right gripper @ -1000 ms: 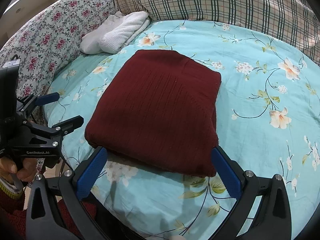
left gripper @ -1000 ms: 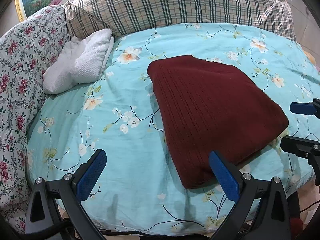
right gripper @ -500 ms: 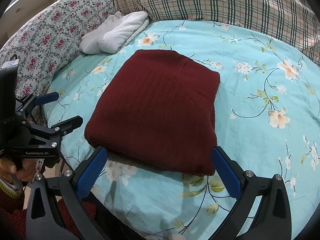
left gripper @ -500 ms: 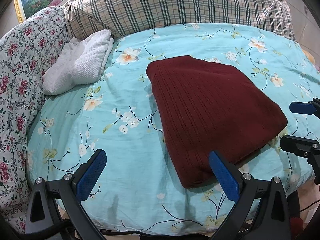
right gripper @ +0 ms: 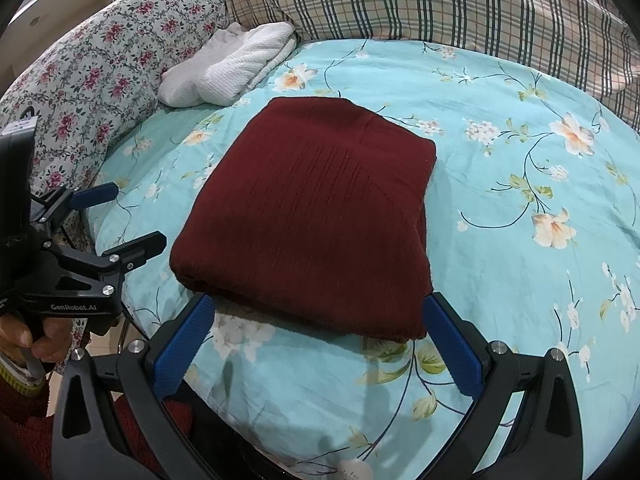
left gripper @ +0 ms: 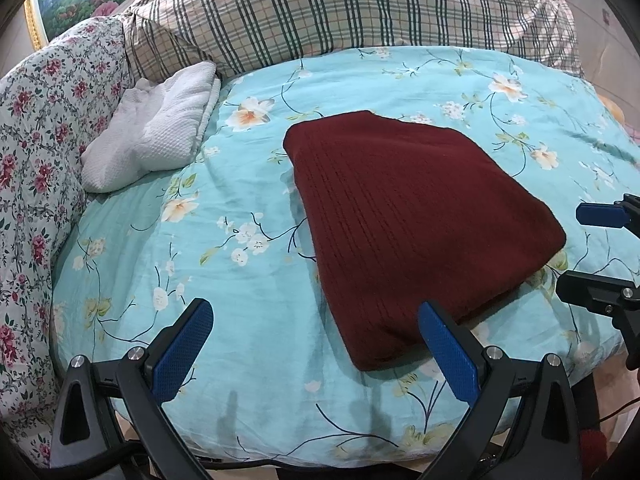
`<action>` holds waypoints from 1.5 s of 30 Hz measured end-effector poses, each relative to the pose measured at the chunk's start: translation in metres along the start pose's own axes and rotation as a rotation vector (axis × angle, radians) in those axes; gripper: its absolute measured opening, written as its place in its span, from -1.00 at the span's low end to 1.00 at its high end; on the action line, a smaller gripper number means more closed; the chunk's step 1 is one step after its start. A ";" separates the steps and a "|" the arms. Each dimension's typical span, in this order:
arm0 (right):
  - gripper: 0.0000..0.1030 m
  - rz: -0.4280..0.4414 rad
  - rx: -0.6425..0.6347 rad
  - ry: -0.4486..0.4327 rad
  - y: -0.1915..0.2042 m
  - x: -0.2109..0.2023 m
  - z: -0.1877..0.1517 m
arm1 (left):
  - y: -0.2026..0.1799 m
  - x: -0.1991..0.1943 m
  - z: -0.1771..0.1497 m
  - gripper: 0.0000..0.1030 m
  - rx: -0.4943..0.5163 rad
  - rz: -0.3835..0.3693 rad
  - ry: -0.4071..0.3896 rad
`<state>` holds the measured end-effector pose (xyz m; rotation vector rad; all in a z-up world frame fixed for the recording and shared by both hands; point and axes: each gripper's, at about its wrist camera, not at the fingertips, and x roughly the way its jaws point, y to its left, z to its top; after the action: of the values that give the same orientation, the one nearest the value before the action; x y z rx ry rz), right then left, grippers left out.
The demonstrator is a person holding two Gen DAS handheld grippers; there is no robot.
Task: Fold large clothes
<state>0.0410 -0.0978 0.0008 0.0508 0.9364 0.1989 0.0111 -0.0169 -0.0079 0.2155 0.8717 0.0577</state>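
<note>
Both grippers [left gripper: 316,330] [right gripper: 318,328] hover level, jaws spread, seemingly clear of the sweater [right gripper: 312,216].

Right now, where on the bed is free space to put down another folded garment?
Bare blue sheet lies between the maroon sweater and the plaid quilt. A second patch lies left of the sweater, below the white towel. It is crowded near the towel and the floral quilt.

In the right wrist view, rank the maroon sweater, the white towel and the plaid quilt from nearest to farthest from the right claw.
1. Maroon sweater: folded, just ahead of the right claw.
2. White towel: beyond it, far left.
3. Plaid quilt: along the bed's far edge.
</note>
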 end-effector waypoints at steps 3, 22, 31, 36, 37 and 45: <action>1.00 -0.002 0.000 -0.003 0.002 -0.004 -0.003 | -0.001 -0.004 -0.001 0.99 0.004 -0.007 -0.003; 1.00 -0.005 -0.014 -0.019 0.001 -0.017 -0.007 | -0.008 -0.014 -0.005 0.99 0.019 -0.014 -0.015; 1.00 -0.004 -0.009 -0.017 -0.002 -0.016 -0.007 | -0.008 -0.014 -0.003 0.99 0.027 -0.021 -0.014; 1.00 -0.003 -0.007 -0.017 -0.003 -0.016 -0.007 | -0.007 -0.013 -0.002 0.99 0.030 -0.021 -0.013; 1.00 -0.003 -0.008 -0.017 -0.003 -0.016 -0.007 | -0.007 -0.013 -0.002 0.99 0.030 -0.021 -0.013; 1.00 -0.002 -0.007 -0.018 -0.004 -0.016 -0.007 | -0.007 -0.012 -0.001 0.99 0.032 -0.022 -0.014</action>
<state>0.0271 -0.1045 0.0090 0.0452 0.9179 0.2000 0.0023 -0.0249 -0.0006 0.2362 0.8613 0.0215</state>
